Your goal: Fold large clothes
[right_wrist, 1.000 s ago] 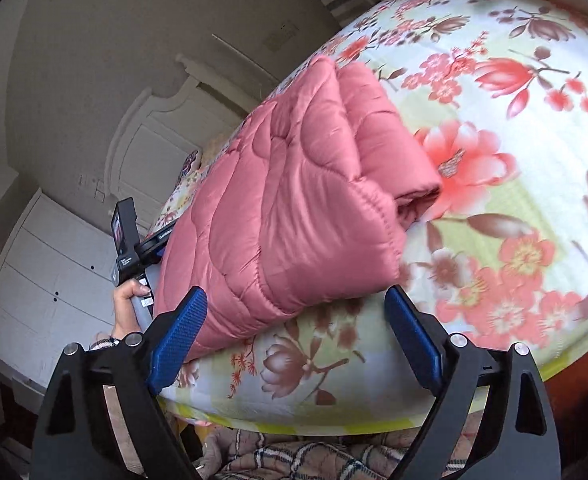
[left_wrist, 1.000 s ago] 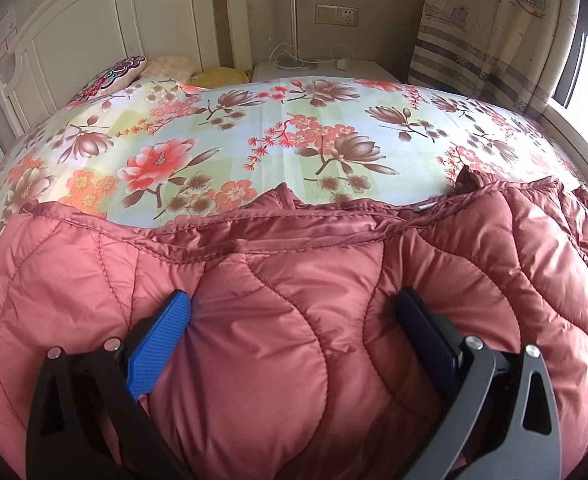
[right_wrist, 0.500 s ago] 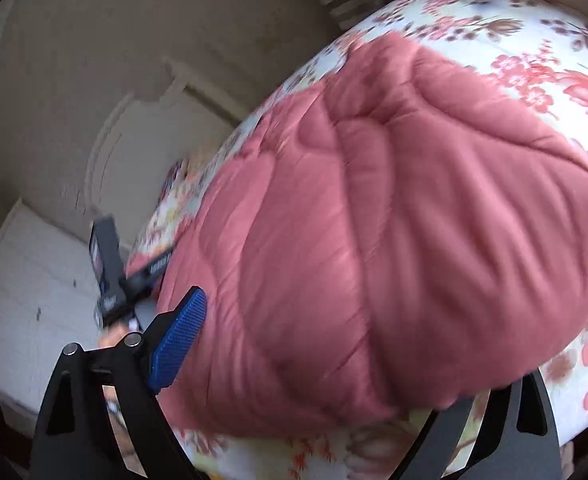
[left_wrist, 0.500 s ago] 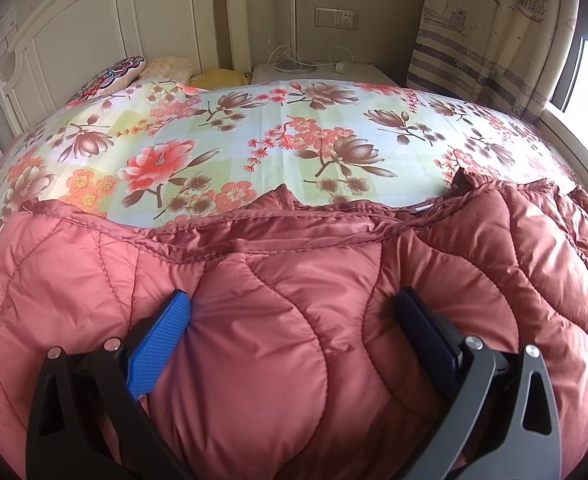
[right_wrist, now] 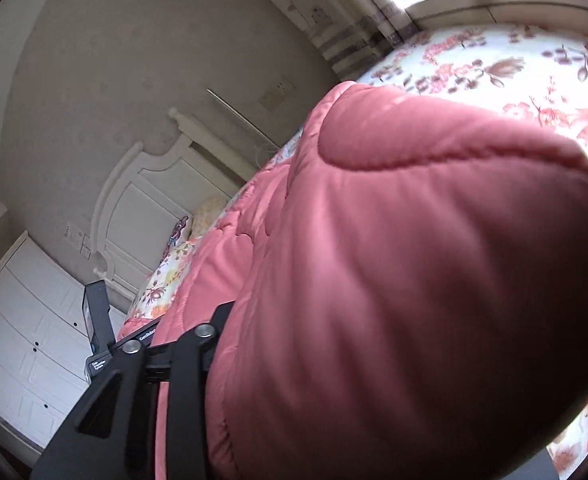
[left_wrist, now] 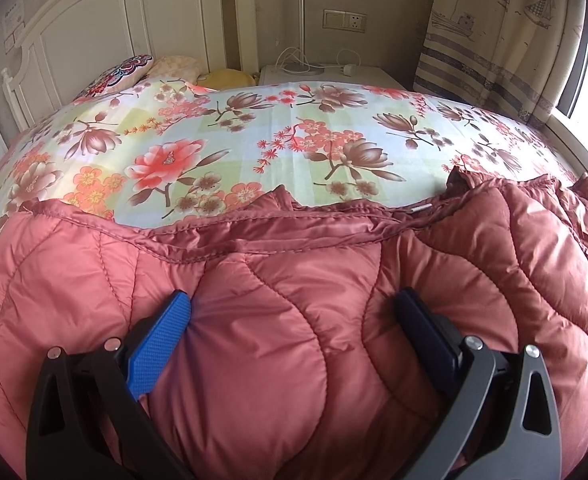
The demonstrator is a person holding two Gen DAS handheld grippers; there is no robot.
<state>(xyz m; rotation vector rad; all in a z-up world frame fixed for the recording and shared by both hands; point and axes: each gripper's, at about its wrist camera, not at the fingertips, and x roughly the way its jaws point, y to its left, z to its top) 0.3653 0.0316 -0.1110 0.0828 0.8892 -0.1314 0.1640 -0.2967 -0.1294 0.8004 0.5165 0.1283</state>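
Note:
A pink quilted down coat lies folded along the near side of the flowered bedsheet. My left gripper is open, its blue fingers pressed into the coat with a bulge of fabric between them. In the right wrist view the coat fills most of the frame, pressed close against the camera. It hides the right gripper's fingertips; only the black left finger base shows. The left gripper's body shows at the coat's far end.
A white headboard and pillows are at the bed's far left. A white nightstand with cables and a curtain stand behind. White drawers are at the left in the right wrist view.
The right gripper has pushed forward into the end of the coat, which now covers its fingers. The left gripper has stayed still on the coat.

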